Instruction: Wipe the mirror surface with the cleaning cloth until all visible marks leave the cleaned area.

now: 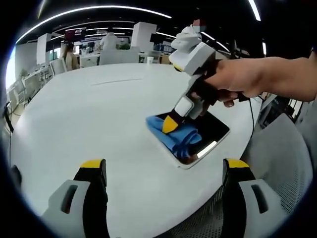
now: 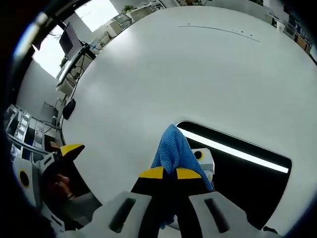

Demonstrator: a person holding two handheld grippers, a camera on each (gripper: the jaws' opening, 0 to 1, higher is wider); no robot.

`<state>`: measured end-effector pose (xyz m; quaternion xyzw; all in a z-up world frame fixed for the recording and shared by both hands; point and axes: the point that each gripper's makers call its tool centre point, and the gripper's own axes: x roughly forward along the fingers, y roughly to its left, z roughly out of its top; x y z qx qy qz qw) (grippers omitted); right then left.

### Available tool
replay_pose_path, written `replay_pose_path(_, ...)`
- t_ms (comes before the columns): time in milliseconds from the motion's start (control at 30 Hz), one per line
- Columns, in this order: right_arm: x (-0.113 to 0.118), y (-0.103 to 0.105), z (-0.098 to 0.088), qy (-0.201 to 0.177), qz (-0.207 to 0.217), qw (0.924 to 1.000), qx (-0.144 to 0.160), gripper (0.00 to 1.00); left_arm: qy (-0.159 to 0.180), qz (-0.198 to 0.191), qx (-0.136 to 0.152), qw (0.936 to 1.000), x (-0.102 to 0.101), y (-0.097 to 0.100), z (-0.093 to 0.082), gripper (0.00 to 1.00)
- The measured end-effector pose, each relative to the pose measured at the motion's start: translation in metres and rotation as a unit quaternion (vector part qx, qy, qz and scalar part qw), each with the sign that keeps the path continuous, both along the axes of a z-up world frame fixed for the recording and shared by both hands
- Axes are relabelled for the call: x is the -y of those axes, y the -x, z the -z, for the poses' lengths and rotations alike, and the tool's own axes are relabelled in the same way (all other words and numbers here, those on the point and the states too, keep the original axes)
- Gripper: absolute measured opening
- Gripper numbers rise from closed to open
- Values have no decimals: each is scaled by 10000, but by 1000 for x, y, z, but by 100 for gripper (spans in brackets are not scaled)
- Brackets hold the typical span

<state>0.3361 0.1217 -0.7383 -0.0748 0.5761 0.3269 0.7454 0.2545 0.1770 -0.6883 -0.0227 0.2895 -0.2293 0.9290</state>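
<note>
Mirror (image 2: 247, 173) (dark, glossy) under blue cloth (image 2: 172, 148)

Table (image 1: 99, 109) bare left and far of mirror (image 1: 215, 130); cloth (image 1: 181, 136) and right gripper (image 1: 171, 124) block mirror's near-left part.

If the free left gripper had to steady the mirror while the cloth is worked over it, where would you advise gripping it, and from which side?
I'd take the mirror by its near bare corner, at the rounded pale rim, coming in low from the table edge side. It lies flat on the table, so only the thin rim offers purchase. The right gripper and blue cloth occupy the other end. The left gripper is open.
</note>
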Motion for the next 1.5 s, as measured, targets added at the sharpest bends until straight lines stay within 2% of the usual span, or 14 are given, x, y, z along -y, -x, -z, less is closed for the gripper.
replay_pose_path(633,5,0,0,-87,-53,9999,34,1,-25,-3,-6,10000,-1,0,1,96)
replay_pose_path(1500,52,-7,0,-241,310,9992,-103,1,57,-39,39,10000,0,0,-3,95)
